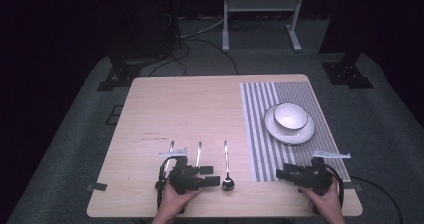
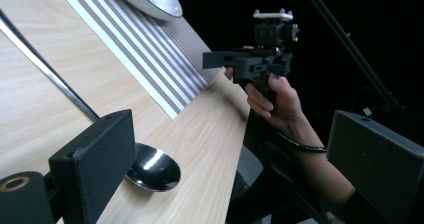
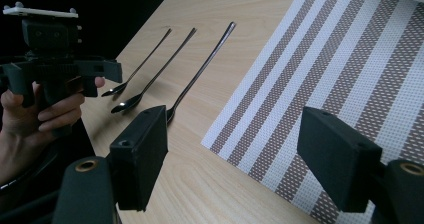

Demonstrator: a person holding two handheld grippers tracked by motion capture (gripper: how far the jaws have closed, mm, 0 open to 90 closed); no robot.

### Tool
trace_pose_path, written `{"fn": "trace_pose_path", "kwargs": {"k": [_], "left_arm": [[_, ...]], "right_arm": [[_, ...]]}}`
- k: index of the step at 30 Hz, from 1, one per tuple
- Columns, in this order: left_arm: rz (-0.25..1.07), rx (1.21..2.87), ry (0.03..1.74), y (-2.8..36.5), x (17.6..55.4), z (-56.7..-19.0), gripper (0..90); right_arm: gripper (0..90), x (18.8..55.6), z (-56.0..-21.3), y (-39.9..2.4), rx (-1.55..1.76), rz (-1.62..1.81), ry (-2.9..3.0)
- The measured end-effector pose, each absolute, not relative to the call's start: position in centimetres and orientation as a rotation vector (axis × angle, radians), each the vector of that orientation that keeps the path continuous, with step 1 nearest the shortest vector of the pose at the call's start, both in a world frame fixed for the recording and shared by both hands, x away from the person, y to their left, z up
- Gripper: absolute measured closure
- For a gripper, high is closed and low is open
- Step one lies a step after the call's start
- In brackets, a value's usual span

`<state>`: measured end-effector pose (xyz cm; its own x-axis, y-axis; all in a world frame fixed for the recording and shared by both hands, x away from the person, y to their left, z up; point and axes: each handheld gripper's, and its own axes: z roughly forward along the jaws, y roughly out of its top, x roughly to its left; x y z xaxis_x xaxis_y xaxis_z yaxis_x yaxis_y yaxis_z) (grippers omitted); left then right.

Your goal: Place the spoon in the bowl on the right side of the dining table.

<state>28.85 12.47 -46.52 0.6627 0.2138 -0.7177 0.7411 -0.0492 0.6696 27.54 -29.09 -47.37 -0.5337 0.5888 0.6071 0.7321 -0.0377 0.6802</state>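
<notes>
Polished steel, the nearest spoon lies flat on the desk just left of the striped mat, beside the left gripper. Probably light, stiff and slippery; pinch mid-handle. Both the left and right gripper hold their fingers open, empty.

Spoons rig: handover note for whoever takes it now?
Left tongs: open, holding nothing, hovering at the near edge just left of the largest spoon's bowl.
Right tongs: open, holding nothing, over the near end of the striped placemat.
Things: three spoons lie side by side on the bare wood, handles pointing away: largest spoon nearest the placemat, middle spoon, far-left spoon. A white bowl sits on a white plate on the placemat.
Done: nothing looks moved so far.
Left: probably pick up the spoons, likely starting with the largest, and set them by the plate.
</notes>
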Motion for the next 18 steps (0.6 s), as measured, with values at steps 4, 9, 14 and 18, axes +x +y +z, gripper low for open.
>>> {"fn": "trace_pose_path", "kwargs": {"k": [4,9,14,18], "left_arm": [[-0.543,1.615,0.797,11.7,28.8,-46.8,4.4],[-0.565,1.629,0.789,10.7,28.7,-47.1,4.3],[-0.590,1.651,0.778,9.6,28.4,-47.4,4.3],[-0.613,1.671,0.771,8.8,28.2,-47.8,4.3]], "right_arm": [[27.0,27.6,-47.5,-28.9,-1.439,-1.615,-2.087],[27.0,27.7,-47.7,-28.9,-1.444,-1.601,-2.085],[27.1,27.8,-47.8,-28.7,-1.443,-1.592,-2.088],[27.0,27.9,-47.7,-28.5,-1.439,-1.591,-2.093]]}}
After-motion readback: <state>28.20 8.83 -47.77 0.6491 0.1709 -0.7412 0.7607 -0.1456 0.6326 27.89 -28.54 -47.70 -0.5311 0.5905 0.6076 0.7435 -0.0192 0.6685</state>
